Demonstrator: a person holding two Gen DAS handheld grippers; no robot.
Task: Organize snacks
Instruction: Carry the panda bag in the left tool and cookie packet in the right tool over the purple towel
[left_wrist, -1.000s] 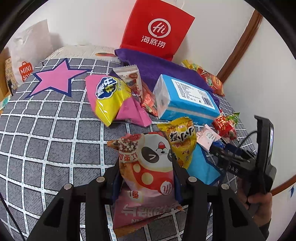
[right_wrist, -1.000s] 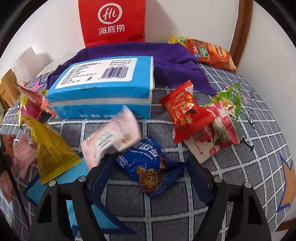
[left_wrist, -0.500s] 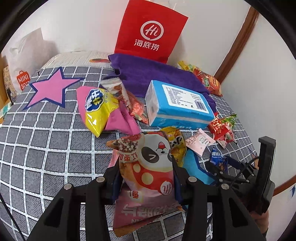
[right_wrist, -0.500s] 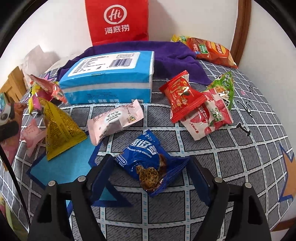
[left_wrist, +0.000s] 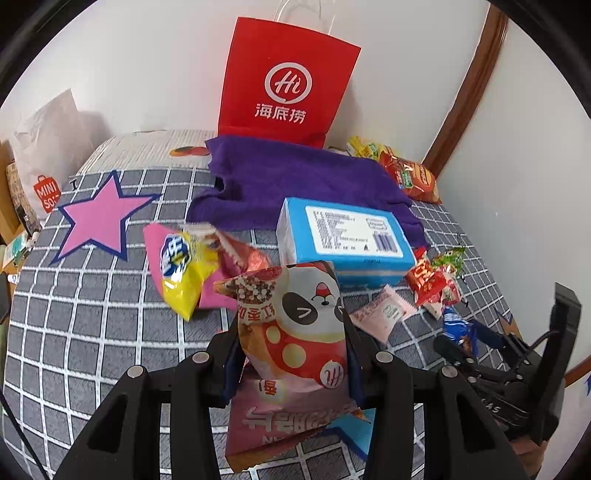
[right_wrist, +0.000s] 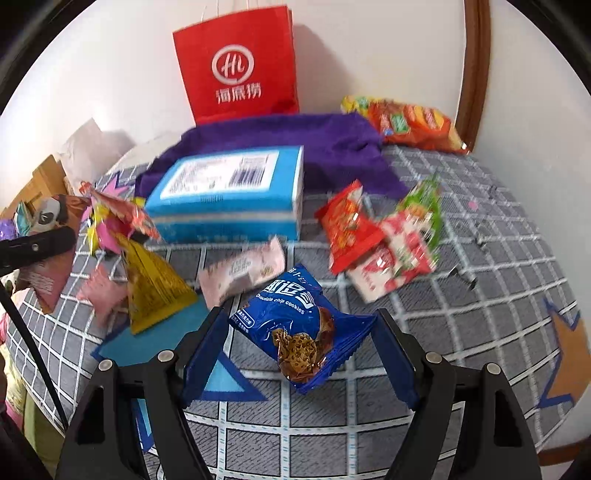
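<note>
Left gripper (left_wrist: 291, 354) still clamps the panda snack bag (left_wrist: 295, 325), now higher above the grid bedspread (left_wrist: 92, 332); right gripper (right_wrist: 299, 343) pinches the blue cookie packet (right_wrist: 295, 325), lifted off the bedspread since before, blue box (right_wrist: 229, 192) farther behind

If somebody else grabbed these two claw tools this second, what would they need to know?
Left gripper: shut on the panda bag, lifted off the bed.
Right gripper: the blue cookie pack sits between its fingers; whether they pinch it is unclear.
Still loose on the bed: the yellow pack, pink pack, red packs, tissue box.
Red paper bag stands by the wall.
Nothing visibly sorted yet.
</note>
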